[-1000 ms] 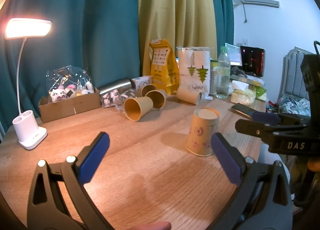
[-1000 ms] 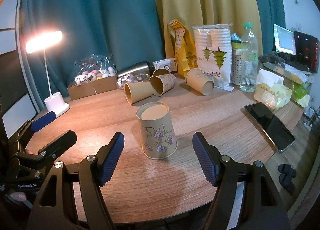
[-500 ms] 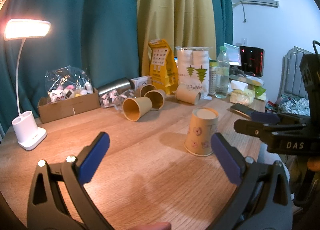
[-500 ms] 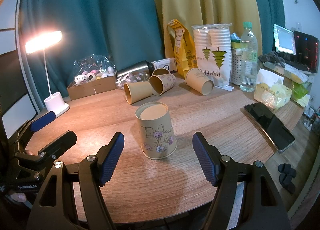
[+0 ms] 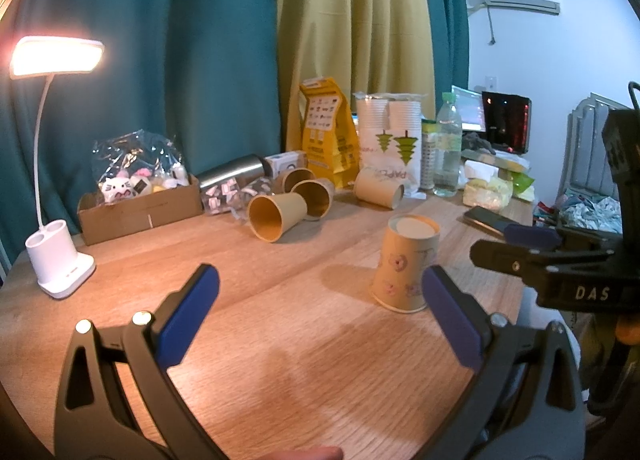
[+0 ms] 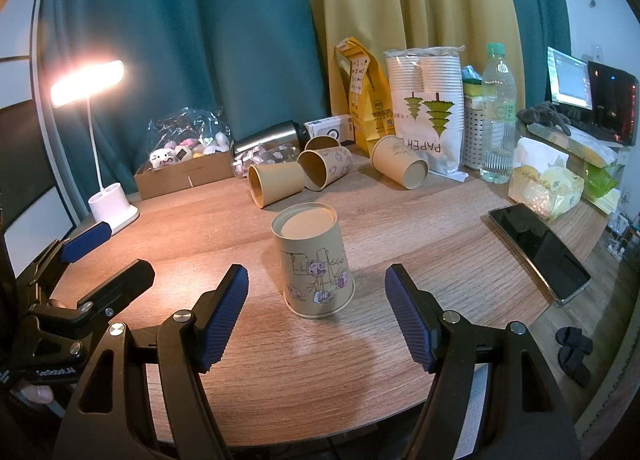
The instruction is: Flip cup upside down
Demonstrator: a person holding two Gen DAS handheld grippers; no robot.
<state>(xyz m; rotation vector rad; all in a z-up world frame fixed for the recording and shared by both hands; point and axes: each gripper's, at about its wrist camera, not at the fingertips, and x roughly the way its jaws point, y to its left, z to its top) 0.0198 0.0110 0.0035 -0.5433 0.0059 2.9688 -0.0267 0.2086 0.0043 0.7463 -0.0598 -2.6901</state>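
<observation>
A tan paper cup with cartoon drawings (image 6: 313, 265) stands upside down, base up, on the wooden table (image 6: 420, 220). My right gripper (image 6: 316, 316) is open and empty, just in front of the cup, jaws wider than it and apart from it. The same cup (image 5: 405, 262) shows in the left wrist view, right of centre. My left gripper (image 5: 320, 316) is open and empty over bare table, left of the cup. The right gripper (image 5: 532, 248) also shows there at the right edge.
Several paper cups lie on their sides at the back (image 6: 276, 183) (image 6: 324, 169) (image 6: 400, 166). Behind them are a yellow bag (image 6: 362, 100), a pack of cups (image 6: 426, 108), a water bottle (image 6: 497, 116) and a steel flask (image 6: 268, 137). A lamp (image 6: 112, 212) and cardboard box (image 6: 184, 176) stand left, a phone (image 6: 540, 248) right.
Both grippers stay open and nearly still. The view has shifted only slightly; the cup has not moved.
</observation>
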